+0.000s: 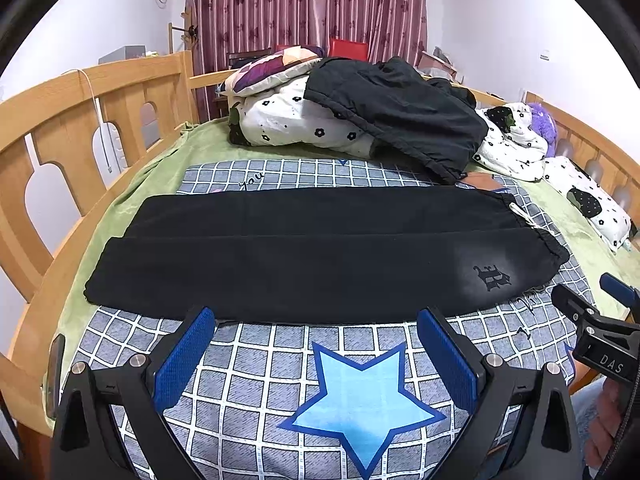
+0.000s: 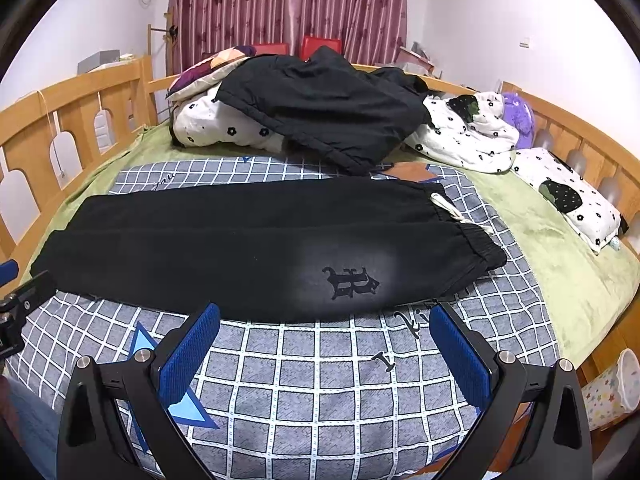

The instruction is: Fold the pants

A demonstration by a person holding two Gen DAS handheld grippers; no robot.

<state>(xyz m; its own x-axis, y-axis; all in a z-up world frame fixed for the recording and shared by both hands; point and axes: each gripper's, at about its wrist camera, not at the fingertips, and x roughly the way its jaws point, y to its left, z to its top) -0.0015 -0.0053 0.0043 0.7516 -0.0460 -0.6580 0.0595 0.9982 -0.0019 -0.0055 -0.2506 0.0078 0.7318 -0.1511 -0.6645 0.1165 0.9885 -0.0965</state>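
Note:
Black pants lie flat across the checked blanket, one leg folded over the other, waistband with a white drawstring at the right and cuffs at the left. A dark emblem on a faded patch marks the near leg. My left gripper hovers open just short of the pants' near edge, nothing between its blue pads. My right gripper stands open too, near the emblem, empty. It also shows at the right edge of the left wrist view.
A grey checked blanket with a blue star covers the green sheet. Another black garment lies heaped on floral bedding at the back. Wooden rails ring the bed. A floral pillow lies right; a starred bin stands off the bed.

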